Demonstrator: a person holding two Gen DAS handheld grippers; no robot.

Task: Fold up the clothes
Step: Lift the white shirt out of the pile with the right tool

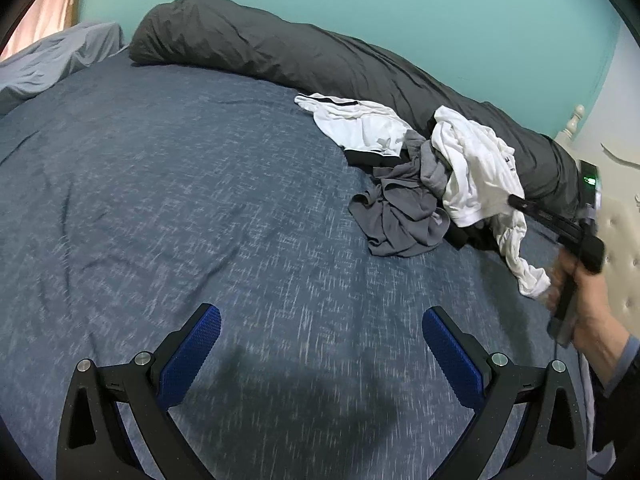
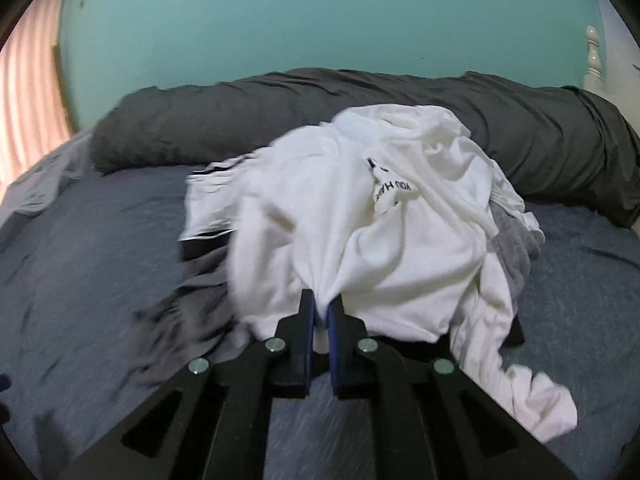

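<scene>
Right wrist view, crumpled white T-shirt (image 2: 360, 220) with black lettering, atop grey garments (image 2: 188, 308)

You had tons of open blue bedsheet (image 1: 168, 208) ahead of your left claw (image 1: 322, 334). The clothes pile (image 1: 424, 184) crowded its far right, and the dark rolled duvet (image 1: 304, 56) walled off everything beyond.
</scene>
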